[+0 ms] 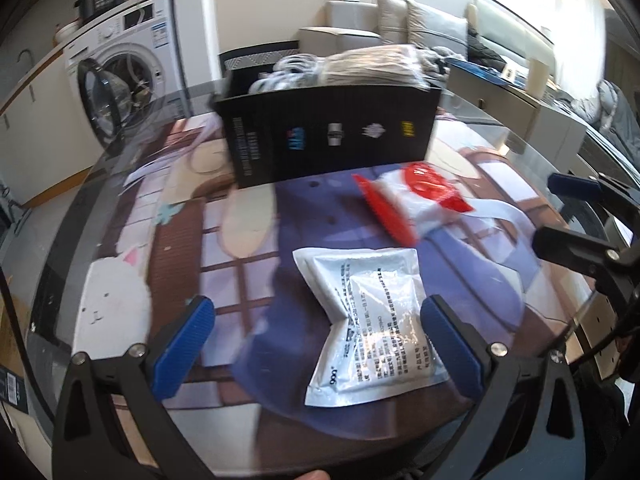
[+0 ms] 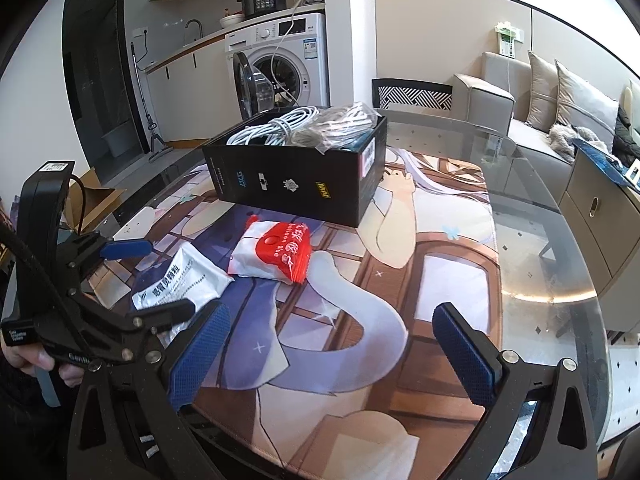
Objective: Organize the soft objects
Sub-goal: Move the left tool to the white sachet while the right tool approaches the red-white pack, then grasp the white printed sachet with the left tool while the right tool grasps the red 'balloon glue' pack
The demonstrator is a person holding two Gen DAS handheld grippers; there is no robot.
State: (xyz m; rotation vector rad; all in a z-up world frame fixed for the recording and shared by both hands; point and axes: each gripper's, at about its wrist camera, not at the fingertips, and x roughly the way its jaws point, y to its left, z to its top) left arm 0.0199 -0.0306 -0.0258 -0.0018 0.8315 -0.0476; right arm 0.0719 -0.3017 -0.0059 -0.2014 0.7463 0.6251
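A white printed pouch [image 1: 370,320] lies on the patterned mat just ahead of my open, empty left gripper [image 1: 316,344]; it also shows in the right wrist view [image 2: 182,280]. A red and white packet [image 1: 416,196] [image 2: 276,254] lies beyond it. A black box [image 1: 328,136] [image 2: 296,168] at the back holds coiled white cable [image 2: 272,126] and a bagged bundle [image 2: 340,122]. My right gripper [image 2: 334,354] is open and empty above the mat, right of the pouch. The left gripper [image 2: 136,276] is seen in the right view, over the pouch.
The glass table [image 2: 560,240] carries a picture mat [image 2: 440,280]. A washing machine [image 2: 280,64] with its door open stands behind. A sofa [image 2: 540,112] is at the right. A chair back [image 2: 412,94] stands behind the box. A cardboard box [image 2: 92,200] sits on the floor at left.
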